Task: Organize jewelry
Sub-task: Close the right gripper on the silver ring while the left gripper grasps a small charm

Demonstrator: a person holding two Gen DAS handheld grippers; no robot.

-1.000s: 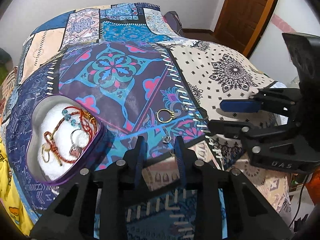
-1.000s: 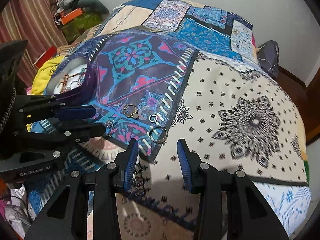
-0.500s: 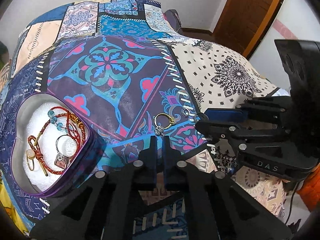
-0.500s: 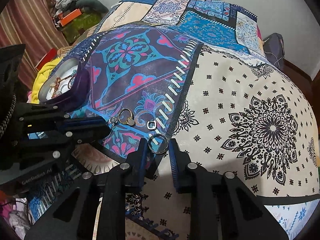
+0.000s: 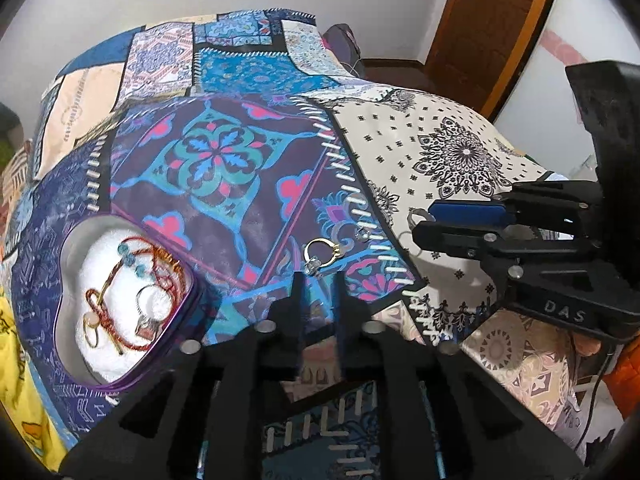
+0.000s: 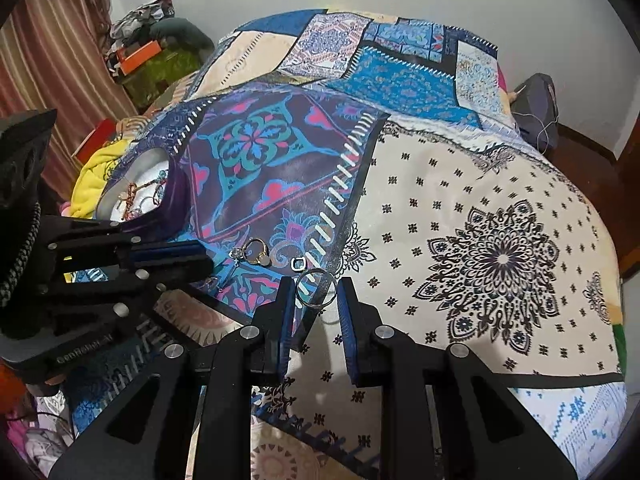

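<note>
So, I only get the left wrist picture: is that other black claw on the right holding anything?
Observer: Yes. The right wrist view shows the right gripper with a plain silver ring pinched between its jaws.
Operator: Nice. And what is off the left edge of my picture?
Observer: A striped curtain hangs there, with an orange box among clutter beside it.
</note>
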